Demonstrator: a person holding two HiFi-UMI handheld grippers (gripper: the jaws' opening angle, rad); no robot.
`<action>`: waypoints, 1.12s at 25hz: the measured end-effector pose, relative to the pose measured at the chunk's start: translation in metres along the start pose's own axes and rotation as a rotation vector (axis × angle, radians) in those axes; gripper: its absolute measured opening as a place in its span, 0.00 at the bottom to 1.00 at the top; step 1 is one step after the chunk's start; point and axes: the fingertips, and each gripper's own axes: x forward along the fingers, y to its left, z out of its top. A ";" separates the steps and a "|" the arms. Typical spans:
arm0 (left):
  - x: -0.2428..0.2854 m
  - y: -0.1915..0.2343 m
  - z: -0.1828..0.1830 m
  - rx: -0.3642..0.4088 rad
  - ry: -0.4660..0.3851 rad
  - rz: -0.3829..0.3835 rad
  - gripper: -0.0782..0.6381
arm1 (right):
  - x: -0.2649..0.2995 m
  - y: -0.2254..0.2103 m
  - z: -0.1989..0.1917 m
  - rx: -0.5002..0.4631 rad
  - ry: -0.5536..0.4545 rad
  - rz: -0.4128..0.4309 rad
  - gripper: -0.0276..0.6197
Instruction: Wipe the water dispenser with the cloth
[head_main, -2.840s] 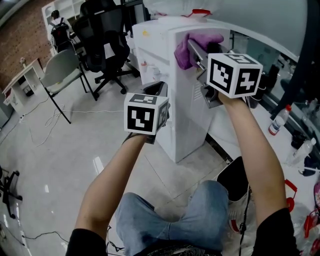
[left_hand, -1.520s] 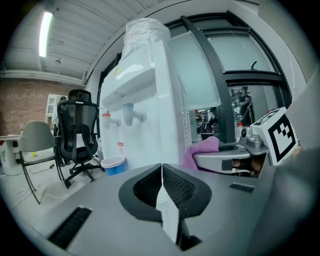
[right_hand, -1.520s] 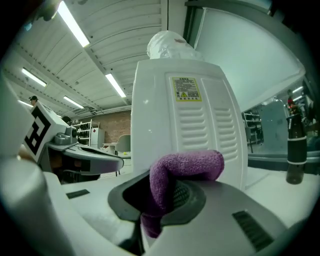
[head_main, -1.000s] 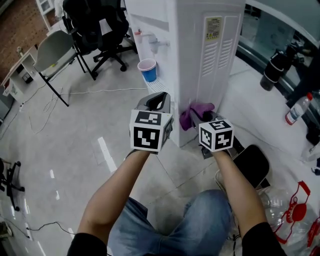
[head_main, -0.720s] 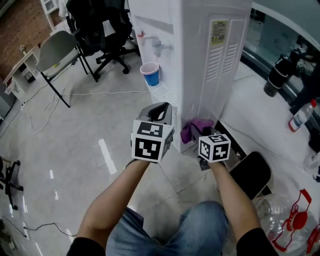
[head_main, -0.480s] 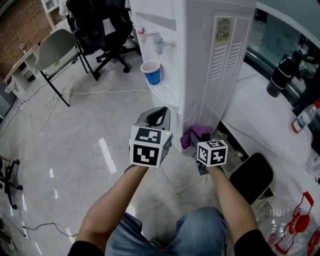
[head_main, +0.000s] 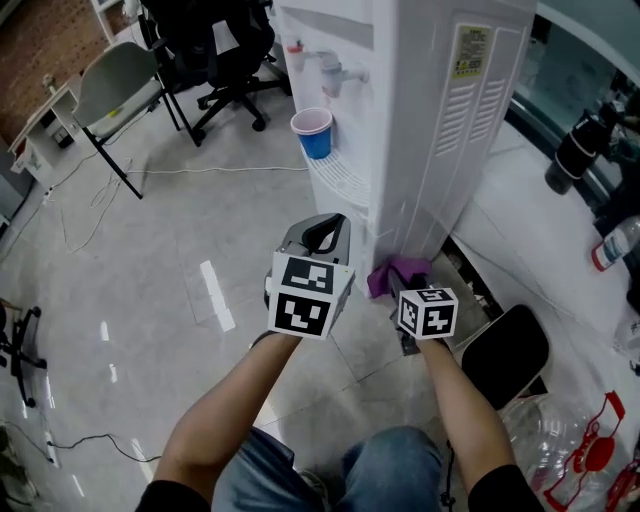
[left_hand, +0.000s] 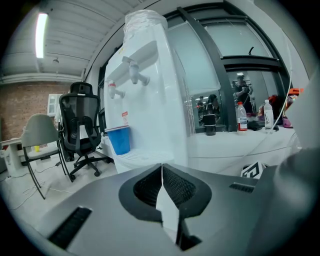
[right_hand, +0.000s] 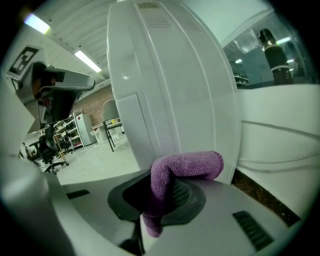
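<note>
low on the water dispenser (head_main: 420, 130) side panel, my right gripper (head_main: 402, 287) is clamped on the purple cloth (head_main: 393, 274), up against the white wall. my left gripper (head_main: 318, 232) sits just beside it, jaws together, empty.

Glossy grey floor (head_main: 150, 300) — bearing the water dispenser (head_main: 420, 150), a black office chair (head_main: 215, 50), loose cables (head_main: 220, 169).
</note>
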 end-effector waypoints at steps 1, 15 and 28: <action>-0.002 0.000 0.004 -0.008 0.008 -0.001 0.15 | -0.009 0.003 0.006 -0.006 -0.001 -0.006 0.11; -0.092 -0.001 0.177 -0.085 0.112 -0.051 0.15 | -0.168 0.078 0.223 -0.032 -0.012 -0.005 0.11; -0.206 0.028 0.382 -0.124 0.082 -0.052 0.15 | -0.308 0.189 0.475 -0.121 -0.136 0.020 0.11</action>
